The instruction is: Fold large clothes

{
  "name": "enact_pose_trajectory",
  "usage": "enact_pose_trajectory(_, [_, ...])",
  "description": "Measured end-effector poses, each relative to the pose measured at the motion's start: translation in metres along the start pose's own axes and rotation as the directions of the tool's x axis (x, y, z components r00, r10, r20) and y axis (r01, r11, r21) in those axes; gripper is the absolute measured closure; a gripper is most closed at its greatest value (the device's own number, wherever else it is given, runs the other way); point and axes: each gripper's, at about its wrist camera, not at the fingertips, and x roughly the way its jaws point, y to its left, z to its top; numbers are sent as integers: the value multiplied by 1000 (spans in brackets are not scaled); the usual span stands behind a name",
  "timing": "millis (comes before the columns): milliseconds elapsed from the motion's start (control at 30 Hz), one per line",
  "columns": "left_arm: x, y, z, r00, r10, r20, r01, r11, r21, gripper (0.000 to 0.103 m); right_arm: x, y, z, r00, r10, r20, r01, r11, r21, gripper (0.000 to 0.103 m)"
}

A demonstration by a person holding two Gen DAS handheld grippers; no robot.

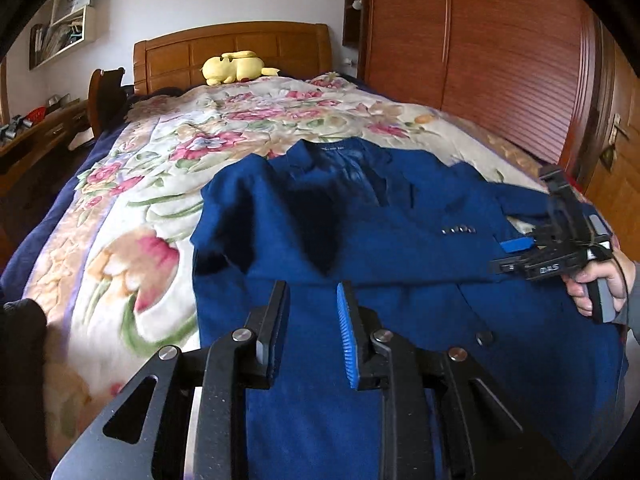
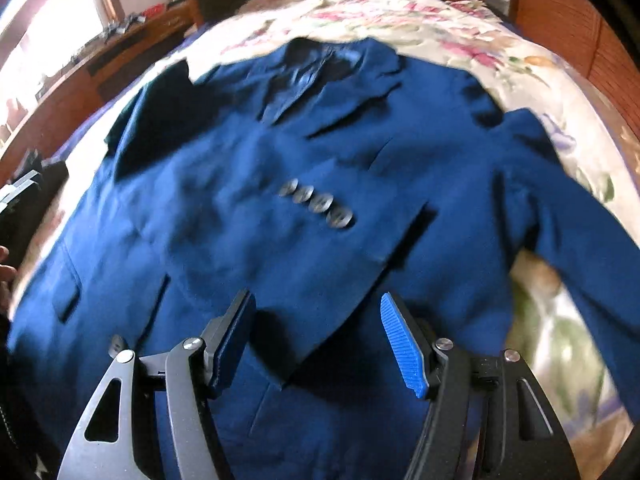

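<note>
Now, jacket (image 1: 400, 216): flat on floral bedspread (image 1: 160, 184)
Left gripper (image 1: 314, 334): above jacket hem, slightly parted, empty
Right gripper (image 2: 318, 340): above jacket, spread, empty

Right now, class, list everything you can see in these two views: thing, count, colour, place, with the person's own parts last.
blazer: one, navy blue, spread flat on the bed, one sleeve folded across its front
cuff buttons: four, grey, on that sleeve
bedspread: one, floral cream and pink, under the blazer
plush toy: one, yellow, by the headboard
headboard: one, wooden, far end
wardrobe: one, reddish wood, beside the bed
left gripper: black, blue pads, open above the blazer
right gripper: open, nothing between its pads
hand: one, holding the right gripper
</note>
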Motion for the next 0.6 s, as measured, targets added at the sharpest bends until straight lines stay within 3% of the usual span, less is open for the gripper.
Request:
enact_pose_trajectory(100, [-15, 2, -6, 1000, 10, 1, -10, 1000, -29, 78, 0, 8, -1, 999, -4, 43, 6, 999, -54, 62])
enact_pose_trajectory(167, [-23, 5, -10, 1000, 11, 6, -10, 998, -59, 78, -1, 12, -1, 998, -12, 65, 16, 998, -68, 87])
enact_pose_trajectory(200, [-26, 6, -13, 1000, 8, 8, -8, 997, -75, 78, -5, 13, -1, 997, -14, 73, 20, 997, -76, 93])
enact_pose_trajectory(467, [-46, -12, -23, 1000, 8, 24, -6, 997, -71, 78, -71, 25, -25, 985, -23, 171, 38, 996, -83, 96])
enact_pose_trajectory(600, [-50, -23, -22, 999, -11, 34, 13, 998, -60, 78, -84, 27, -35, 985, -51, 165, 67, 993, -93, 96])
